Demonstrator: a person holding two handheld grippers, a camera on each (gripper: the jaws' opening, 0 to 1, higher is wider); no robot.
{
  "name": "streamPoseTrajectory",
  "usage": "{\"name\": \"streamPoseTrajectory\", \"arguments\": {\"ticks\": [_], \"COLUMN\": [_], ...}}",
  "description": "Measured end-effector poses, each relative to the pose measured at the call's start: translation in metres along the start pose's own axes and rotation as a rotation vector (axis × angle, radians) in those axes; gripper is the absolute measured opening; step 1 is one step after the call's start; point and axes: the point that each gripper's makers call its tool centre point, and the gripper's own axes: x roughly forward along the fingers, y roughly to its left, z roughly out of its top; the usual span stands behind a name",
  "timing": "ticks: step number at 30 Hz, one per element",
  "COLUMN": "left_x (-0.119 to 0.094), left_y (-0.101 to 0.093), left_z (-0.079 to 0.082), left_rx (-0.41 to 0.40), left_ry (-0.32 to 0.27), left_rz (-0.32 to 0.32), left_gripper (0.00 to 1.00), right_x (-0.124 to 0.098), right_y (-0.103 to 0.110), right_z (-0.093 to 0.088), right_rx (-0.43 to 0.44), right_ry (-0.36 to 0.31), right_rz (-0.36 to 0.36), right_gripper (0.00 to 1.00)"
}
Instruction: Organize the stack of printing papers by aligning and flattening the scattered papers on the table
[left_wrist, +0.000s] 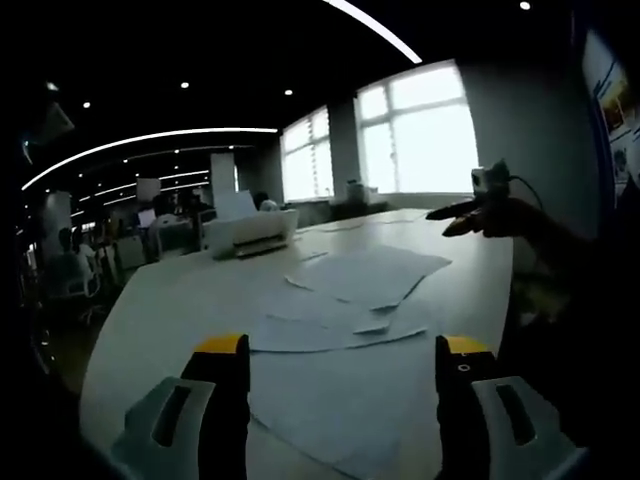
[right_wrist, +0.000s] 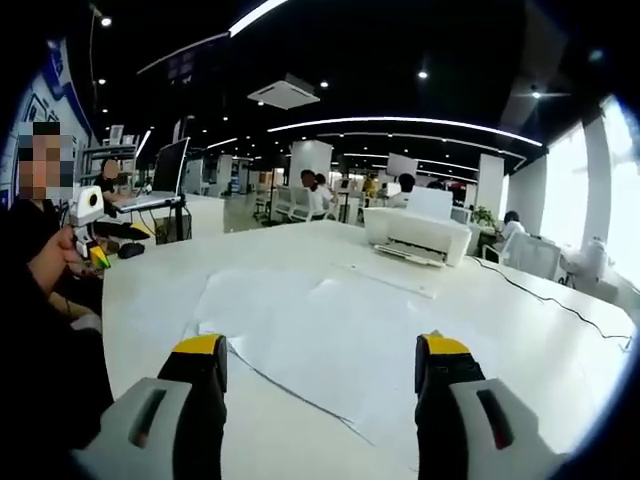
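Table (right_wrist: 560, 330): large, white, glossy; carries everything below.
Scattered papers (left_wrist: 350, 300): loose white sheets fanned out, overlapping at odd angles, corners poking past one another, not yet squared into a stack; spread across the near middle of the table, in the right gripper view (right_wrist: 330, 330) as a broad pale patch with one edge running diagonally toward the jaws.
Printer (right_wrist: 415, 235): white, beyond the papers, well apart from them; a cable trailing off along the table toward the edge.
Left gripper (left_wrist: 340, 375): jaws spread wide, nothing between them, yellow tips hanging over the nearest sheet; contact with the paper not clear.
Right gripper (right_wrist: 320, 370): jaws likewise wide apart and empty, over the near edge of the pile; seen in the left gripper view (left_wrist: 460, 215) raised at the far right side of the table, above the surface.
Key relation: papers straight ahead of both pairs of jaws, the two approaching from different sides of the pile; long spread of the sheets running away from the left gripper toward the printer, sideways across the right gripper's view. Left gripper judged nearer, already over a sheet.
Likely next need: press in on the pile's edges from both sides to square them.
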Motion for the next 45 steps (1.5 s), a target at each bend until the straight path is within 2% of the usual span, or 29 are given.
{"name": "streamPoseTrajectory", "arguments": {"ticks": [11,21,28,36,45], "left_x": [0.005,0.004,0.005,0.002,0.006], "left_y": [0.001,0.000,-0.002,0.000,-0.001], "left_z": [-0.003,0.001,-0.005,0.002,-0.001], "left_rx": [-0.008,-0.003,-0.010,-0.004,-0.006], "left_ry": [0.014,0.011,0.024,0.004,0.022], "left_rz": [-0.012,-0.015,-0.020,-0.018,-0.024], "left_gripper": [0.78,0.78,0.77,0.77,0.76], "right_x": [0.014,0.021,0.025,0.024,0.033], "right_y": [-0.007,-0.011,-0.016,-0.022,-0.025], "right_z": [0.001,0.014,0.013,0.020,0.019], "right_rx": [-0.025,-0.038,-0.034,-0.025,-0.030], "right_ry": [0.035,0.010,0.014,-0.007,0.009], "right_rz": [-0.018,-0.022,-0.027,-0.040,-0.032], "right_gripper": [0.72,0.70,0.69,0.68,0.67]}}
